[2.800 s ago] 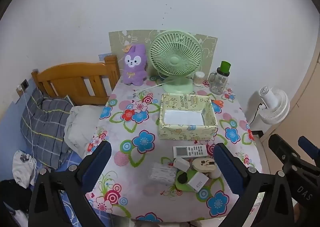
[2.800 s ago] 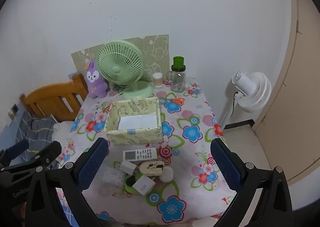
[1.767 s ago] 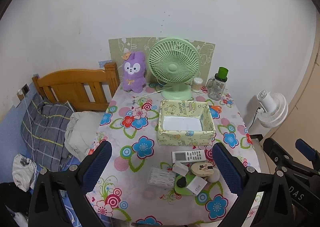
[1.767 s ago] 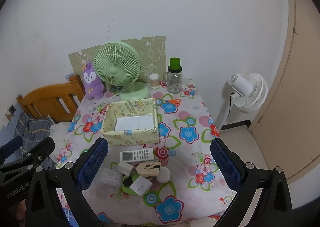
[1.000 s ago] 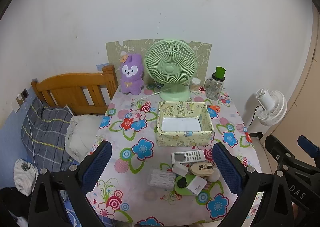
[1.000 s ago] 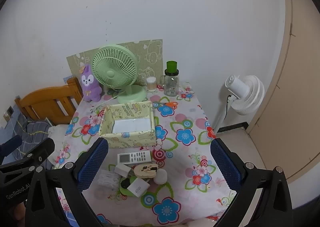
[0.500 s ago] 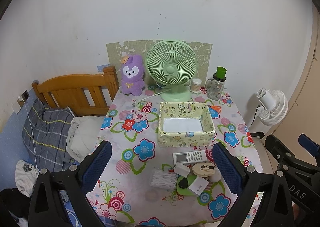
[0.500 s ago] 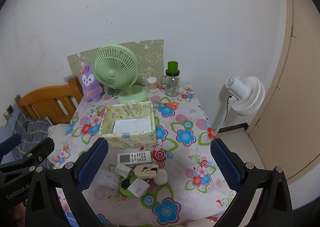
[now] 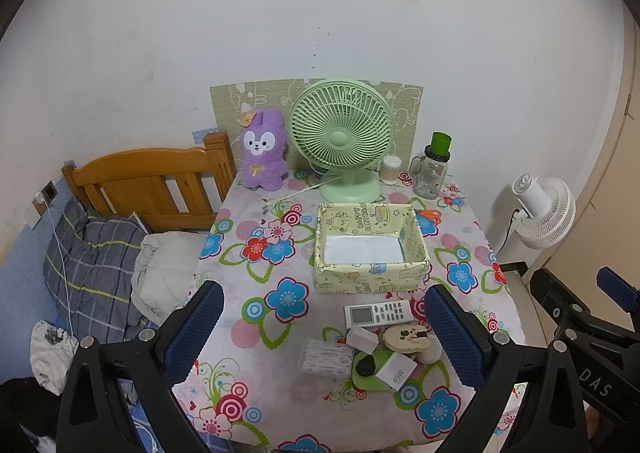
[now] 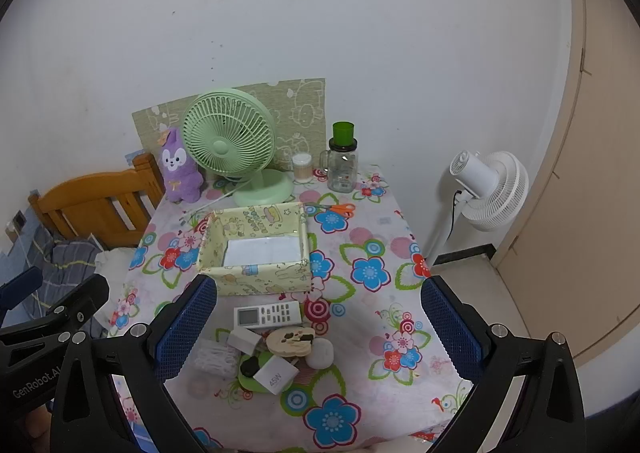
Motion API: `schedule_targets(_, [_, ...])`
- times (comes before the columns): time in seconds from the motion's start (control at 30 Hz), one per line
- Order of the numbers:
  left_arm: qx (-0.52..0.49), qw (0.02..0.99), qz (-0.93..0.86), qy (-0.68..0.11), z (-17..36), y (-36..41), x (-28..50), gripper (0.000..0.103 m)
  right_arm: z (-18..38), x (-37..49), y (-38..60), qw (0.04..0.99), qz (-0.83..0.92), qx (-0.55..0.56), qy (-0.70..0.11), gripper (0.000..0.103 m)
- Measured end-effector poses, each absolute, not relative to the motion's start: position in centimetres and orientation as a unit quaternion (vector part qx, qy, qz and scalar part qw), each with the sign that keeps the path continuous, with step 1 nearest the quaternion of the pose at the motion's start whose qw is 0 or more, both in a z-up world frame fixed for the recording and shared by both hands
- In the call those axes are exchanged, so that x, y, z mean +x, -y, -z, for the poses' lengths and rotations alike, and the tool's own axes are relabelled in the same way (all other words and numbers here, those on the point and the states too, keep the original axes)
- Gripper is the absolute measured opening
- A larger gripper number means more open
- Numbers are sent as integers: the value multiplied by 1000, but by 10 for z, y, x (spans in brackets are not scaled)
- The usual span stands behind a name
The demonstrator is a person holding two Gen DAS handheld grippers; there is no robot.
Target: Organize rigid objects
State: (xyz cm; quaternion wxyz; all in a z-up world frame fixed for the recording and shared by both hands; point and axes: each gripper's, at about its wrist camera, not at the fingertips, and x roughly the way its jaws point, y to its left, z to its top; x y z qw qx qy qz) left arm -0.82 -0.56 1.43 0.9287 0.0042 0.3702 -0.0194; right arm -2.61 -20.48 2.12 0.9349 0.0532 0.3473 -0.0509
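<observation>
Left gripper (image 9: 322, 327): spread wide, empty, held above the table.
Right gripper (image 10: 318, 323): likewise agape.
Clutter: remote (image 9: 378, 313), 45W charger (image 9: 396, 370) and small pieces lay heaped just before the box (image 9: 370, 247) (empty).
Risk: pulling one piece could topple its neighbours.
Unclear: the black item on the green dish (image 9: 370, 377).

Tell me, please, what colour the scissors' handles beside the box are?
Orange; the scissors show best in the right wrist view, lying just past the box.

White wall (image 9: 320, 13), wooden headboard (image 9: 148, 177), beige door (image 10: 580, 173), tiled floor (image 10: 480, 293)
</observation>
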Motion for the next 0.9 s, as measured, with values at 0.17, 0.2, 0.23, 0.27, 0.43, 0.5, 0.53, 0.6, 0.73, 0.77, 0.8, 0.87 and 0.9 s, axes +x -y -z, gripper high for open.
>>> schedule_targets(0.17, [4,929,19,-370,-14,6,-8,101,-21,-26,205,935,51,53,-348,103])
schedule_targets(0.2, [4,929,19,-370,-14,6,-8,101,-21,-26,205,935,51,53,-348,103])
schedule_targets(0.23, [4,929,19,-370,-14,6,-8,101,-21,-26,204,935,51,54,-348,103])
schedule_targets(0.27, [4,929,19,-370,-14,6,-8,101,-21,-26,204,935,51,53,-347,103])
schedule_targets(0.43, [4,928,19,-371,-14,7,-8,101,-21,-26,204,935,51,54,-348,103])
schedule_targets(0.5, [5,928,20,-371,-13,8,-8,101,-20,-25,205,934,51,55,-349,103])
schedule_targets(0.53, [6,928,20,-371,-12,10,-6,101,-20,-25,205,934,51,56,-350,103])
schedule_targets(0.6, [10,929,19,-369,-12,12,-6,101,-19,-23,205,933,52,57,-351,103])
schedule_targets(0.73, [14,928,22,-372,-8,15,-2,101,-14,-18,208,931,55,60,-355,103])
schedule_targets(0.77, [14,927,24,-373,-7,15,-1,101,-12,-16,208,931,55,60,-356,103])
schedule_targets(0.8, [14,927,25,-374,-5,14,1,101,-11,-15,208,930,54,61,-358,103])
schedule_targets(0.87, [13,926,25,-378,-3,12,5,101,-8,-12,208,929,50,63,-360,103])
schedule_targets(0.9, [13,925,25,-379,-2,12,7,101,-7,-10,207,929,49,64,-361,103])
